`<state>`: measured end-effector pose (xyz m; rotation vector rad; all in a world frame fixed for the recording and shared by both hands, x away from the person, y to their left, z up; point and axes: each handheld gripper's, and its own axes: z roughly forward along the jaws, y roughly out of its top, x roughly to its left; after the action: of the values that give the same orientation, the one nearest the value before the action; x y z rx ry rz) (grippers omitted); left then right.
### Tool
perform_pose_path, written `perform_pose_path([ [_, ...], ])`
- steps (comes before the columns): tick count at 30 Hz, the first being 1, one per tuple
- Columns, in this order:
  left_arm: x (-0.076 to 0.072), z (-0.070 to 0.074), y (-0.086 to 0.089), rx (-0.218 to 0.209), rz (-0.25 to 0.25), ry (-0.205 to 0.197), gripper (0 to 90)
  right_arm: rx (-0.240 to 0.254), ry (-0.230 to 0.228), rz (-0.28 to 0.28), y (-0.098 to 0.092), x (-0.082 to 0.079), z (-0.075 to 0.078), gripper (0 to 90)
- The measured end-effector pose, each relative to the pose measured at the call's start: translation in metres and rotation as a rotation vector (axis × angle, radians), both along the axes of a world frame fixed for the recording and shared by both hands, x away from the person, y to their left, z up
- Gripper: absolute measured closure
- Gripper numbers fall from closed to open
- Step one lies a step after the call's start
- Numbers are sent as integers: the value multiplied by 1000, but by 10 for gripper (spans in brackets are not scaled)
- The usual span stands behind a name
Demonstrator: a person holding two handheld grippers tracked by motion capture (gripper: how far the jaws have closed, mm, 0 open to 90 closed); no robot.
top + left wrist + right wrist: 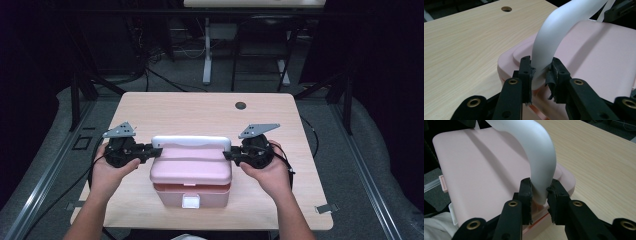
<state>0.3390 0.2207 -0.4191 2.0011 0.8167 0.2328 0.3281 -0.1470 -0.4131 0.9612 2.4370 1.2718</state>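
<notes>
Two grippers, one handle. From the high view you've got the pink plastic lidded box [191, 172] sitting near the front edge of the pale wooden table [200, 112], with your left gripper [154, 151] and right gripper [229, 155] coming in from either side at the ends of its white curved carry handle [191, 141].

Left gripper view: the jaws are partly closed and the pads pinch the handle's [554, 37] foot right where it meets the lid [594, 57].

Right gripper view: same deal mirrored, pads clamped on the other foot of the handle [539, 162], box [481, 172] lid shut underneath.

So I'd say you're at the grab-done, about-to-lift stage. Next move probably wants both hands rising together and level, otherwise the box tilts or the handle slips out of one pinch.
</notes>
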Motion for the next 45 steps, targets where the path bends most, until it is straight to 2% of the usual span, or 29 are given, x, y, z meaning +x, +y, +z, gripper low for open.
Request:
perform_pose_path([
  [13, 0, 2, 4, -20, 4, -6, 723, 40, -4, -6, -2, 2, 2, 744],
  [19, -8, 6, 11, -23, 17, -18, 712, 46, -4, -3, -2, 2, 3, 745],
  [22, -13, 6, 15, -11, 24, -25, 716, 49, -4, -3, -3, 2, 4, 745],
  [26, -20, 5, 20, -4, 36, -25, 747, 68, -2, 0, -6, 4, 5, 745],
  [30, -26, 3, 27, 1, 37, -13, 830, 78, -5, -5, -8, 3, 6, 744],
  [33, -31, -3, 29, 2, 26, 2, 857, 82, -9, -7, -8, 4, 6, 744],
  [35, -33, -7, 30, 18, 18, 10, 881, 85, -13, -10, -8, 4, 6, 743],
  [40, -38, -17, 28, 28, 9, 33, 895, 92, -17, -16, -7, 5, 5, 743],
  [45, -39, -28, 21, 42, -20, 63, 896, 90, -16, -18, -7, 8, 4, 743],
])
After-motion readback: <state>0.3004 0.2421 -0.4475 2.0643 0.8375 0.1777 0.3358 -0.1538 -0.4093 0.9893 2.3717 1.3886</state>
